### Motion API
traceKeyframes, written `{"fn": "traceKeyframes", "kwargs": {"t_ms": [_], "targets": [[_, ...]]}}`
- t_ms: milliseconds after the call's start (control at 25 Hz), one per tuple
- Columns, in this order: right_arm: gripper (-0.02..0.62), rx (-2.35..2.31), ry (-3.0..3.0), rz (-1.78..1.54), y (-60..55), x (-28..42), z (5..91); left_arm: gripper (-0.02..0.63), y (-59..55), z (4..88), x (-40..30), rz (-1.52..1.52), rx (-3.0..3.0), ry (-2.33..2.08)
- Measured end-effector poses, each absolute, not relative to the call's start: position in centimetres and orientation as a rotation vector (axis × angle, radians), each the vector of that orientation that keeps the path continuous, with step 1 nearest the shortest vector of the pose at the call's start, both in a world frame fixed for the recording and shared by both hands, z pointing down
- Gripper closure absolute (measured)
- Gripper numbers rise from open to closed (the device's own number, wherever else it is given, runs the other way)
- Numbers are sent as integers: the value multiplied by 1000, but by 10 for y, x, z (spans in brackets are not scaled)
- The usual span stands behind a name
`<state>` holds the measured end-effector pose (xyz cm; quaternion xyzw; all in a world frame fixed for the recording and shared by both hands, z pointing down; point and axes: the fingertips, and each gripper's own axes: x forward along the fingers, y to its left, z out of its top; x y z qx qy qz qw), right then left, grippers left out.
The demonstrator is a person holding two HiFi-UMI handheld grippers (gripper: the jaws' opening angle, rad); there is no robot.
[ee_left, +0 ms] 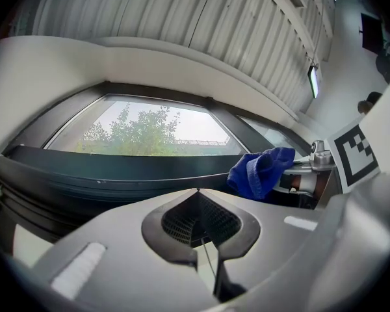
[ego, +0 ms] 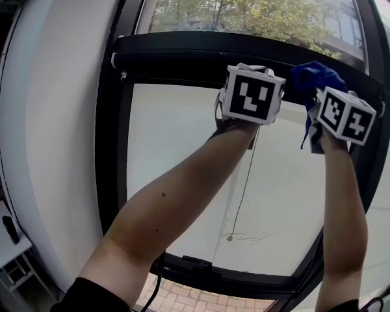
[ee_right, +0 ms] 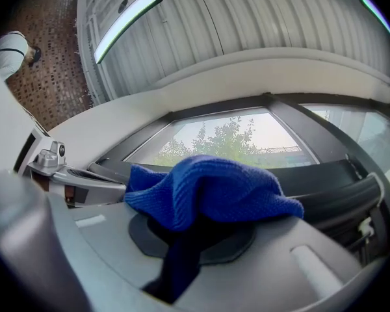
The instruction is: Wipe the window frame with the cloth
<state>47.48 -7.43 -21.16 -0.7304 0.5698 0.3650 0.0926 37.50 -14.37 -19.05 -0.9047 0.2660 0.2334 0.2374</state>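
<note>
Overhead, right gripper [ee_right: 190, 229] jaws clenched on cloth [ee_right: 211, 184], tips hidden; left gripper [ee_left: 198, 208] jaws pressed together, empty.

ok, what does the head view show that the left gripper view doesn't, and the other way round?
Head view only: the person's left forearm and right forearm, the frame's bottom rail, a pull cord hanging down the pale pane, and a white shelf at lower left.
Left gripper view only: the left tool, jaws together with nothing between them, plus the ribbed ceiling and a strip light.
Both: the blue cloth held in the right tool, the dark crossbar, and trees outside.
</note>
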Motion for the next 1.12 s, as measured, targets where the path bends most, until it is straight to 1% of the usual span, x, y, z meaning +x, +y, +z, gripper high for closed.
{"fn": "traceKeyframes", "kwargs": {"t_ms": [600, 800, 1120], "targets": [[546, -2299, 1531, 1065, -2, 589, -215, 614, -89, -188, 469, 623, -2485, 640], [546, -2319, 1510, 1061, 17, 613, -213, 614, -72, -181, 498, 621, -2501, 604], [545, -2364, 1435, 1047, 48, 649, -211, 614, -48, -179, 525, 636, -2515, 582]]}}
